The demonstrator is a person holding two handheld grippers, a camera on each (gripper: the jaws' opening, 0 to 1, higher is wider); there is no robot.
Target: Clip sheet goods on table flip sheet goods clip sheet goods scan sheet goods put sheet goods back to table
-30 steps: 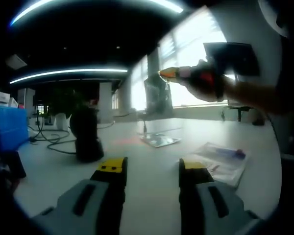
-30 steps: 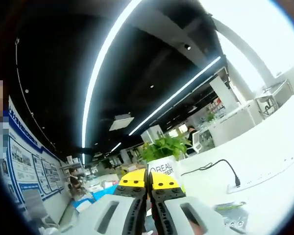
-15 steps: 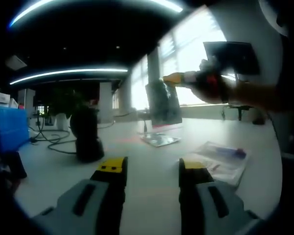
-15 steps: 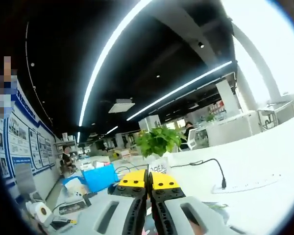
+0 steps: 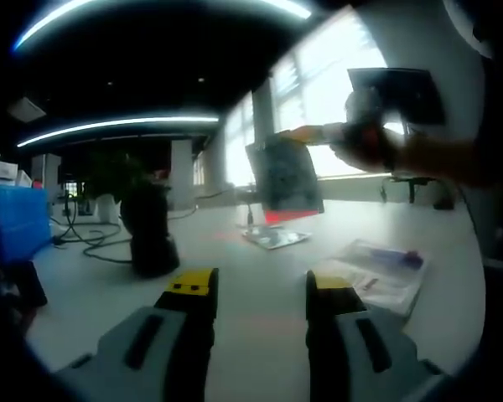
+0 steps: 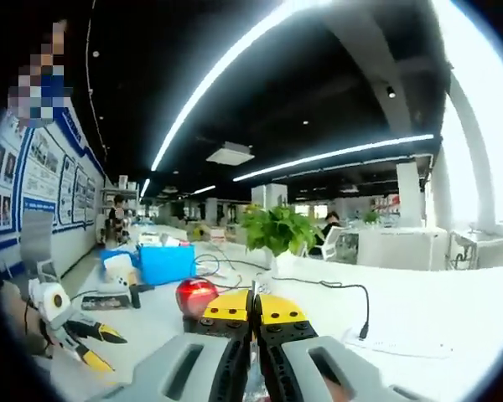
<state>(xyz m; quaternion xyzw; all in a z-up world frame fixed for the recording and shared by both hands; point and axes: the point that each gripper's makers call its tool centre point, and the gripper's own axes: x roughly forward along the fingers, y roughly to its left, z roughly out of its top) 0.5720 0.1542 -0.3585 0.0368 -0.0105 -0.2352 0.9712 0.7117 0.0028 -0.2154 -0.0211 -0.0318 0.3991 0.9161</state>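
My left gripper (image 5: 260, 289) rests low over the white table (image 5: 235, 335), open, with nothing between its yellow-tipped jaws. Above it, from the right, a hand holds my right gripper (image 5: 300, 134) shut on a dark sheet packet (image 5: 285, 174). The packet hangs upright over the table, and a red glow lies along its lower edge. A black scanner (image 5: 148, 230) stands to the left. In the right gripper view my right gripper (image 6: 253, 306) has its jaws pressed together, a red-lit lens (image 6: 195, 295) sits just behind them, and the left gripper (image 6: 102, 347) shows at lower left.
A flat shiny packet (image 5: 272, 239) and a clear bagged packet (image 5: 381, 272) lie on the table. Black cables (image 5: 84, 239) trail at the left by a blue box (image 6: 166, 263). A potted plant (image 6: 277, 231) and a power strip (image 6: 402, 347) sit farther back.
The right gripper has swung the hanging packet down and leftward, and red light now falls on its lower edge. The right gripper view has tipped down toward the table. My left gripper is still.
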